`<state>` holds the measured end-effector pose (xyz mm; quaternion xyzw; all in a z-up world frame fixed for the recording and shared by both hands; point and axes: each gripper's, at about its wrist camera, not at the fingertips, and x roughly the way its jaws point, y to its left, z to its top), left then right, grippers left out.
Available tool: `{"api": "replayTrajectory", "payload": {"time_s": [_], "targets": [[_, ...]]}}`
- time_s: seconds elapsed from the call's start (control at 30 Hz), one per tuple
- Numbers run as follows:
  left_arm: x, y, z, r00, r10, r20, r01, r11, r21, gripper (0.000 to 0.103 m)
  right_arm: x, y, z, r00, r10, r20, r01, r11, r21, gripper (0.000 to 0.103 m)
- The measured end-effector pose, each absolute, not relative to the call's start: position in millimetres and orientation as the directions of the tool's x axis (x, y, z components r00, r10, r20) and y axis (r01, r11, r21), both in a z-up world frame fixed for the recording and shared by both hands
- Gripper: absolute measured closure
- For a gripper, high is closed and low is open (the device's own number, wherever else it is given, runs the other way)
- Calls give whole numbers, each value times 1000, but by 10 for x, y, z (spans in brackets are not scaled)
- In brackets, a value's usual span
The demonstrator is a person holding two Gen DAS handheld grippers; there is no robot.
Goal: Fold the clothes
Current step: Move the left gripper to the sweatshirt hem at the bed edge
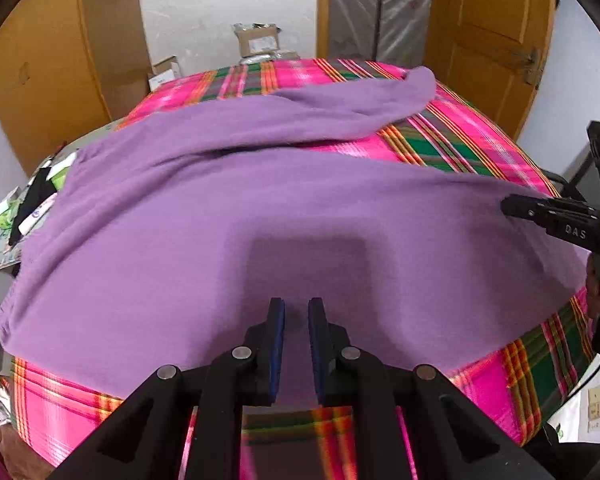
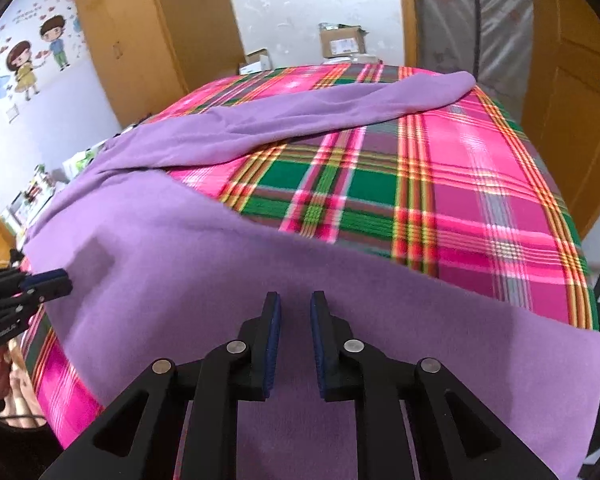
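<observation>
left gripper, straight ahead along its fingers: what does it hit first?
Most likely the purple garment. The left gripper points down at the cloth spread over the plaid cover, jaws slightly apart with nothing between them. Its shadow falls on the fabric just ahead, so it looks close, though depth is unclear.

The letters "DAS" stand in pale print on the side of the right gripper (image 1: 552,216), as the left wrist view shows it. In the right wrist view, the left gripper (image 2: 46,282) carries a line of pale lettering on its body, below its fingers, too small and blurred to read. Behind the bed, the cardboard box (image 2: 342,42) has a white shipping label on its front whose print cannot be made out. The wall sticker (image 2: 36,56), left of the box, has small lines of writing above its two cartoon children, also unreadable.
</observation>
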<state>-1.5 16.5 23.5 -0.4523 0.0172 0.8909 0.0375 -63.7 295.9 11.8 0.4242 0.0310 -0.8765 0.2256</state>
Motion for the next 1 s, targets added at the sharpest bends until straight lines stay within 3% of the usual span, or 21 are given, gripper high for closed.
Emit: {"api": "replayTrajectory", "payload": {"time_s": [0.3,0.6,1.0], "targets": [[-64,-485,191,-579,-39,-814,71,-997,-3,91,-666,2574,215,-502,-433,-748,516,-845,142,87],[-83,-884,324,-584,-64,-809,99,-995,7,91,-884,2455,208,-493,-410,-767,494,-858,142,87],[-907,-1887,775,-609,-83,-789,158,-987,-18,83,-1159,2165,581,-492,-470,-733,572,-809,135,78]]}}
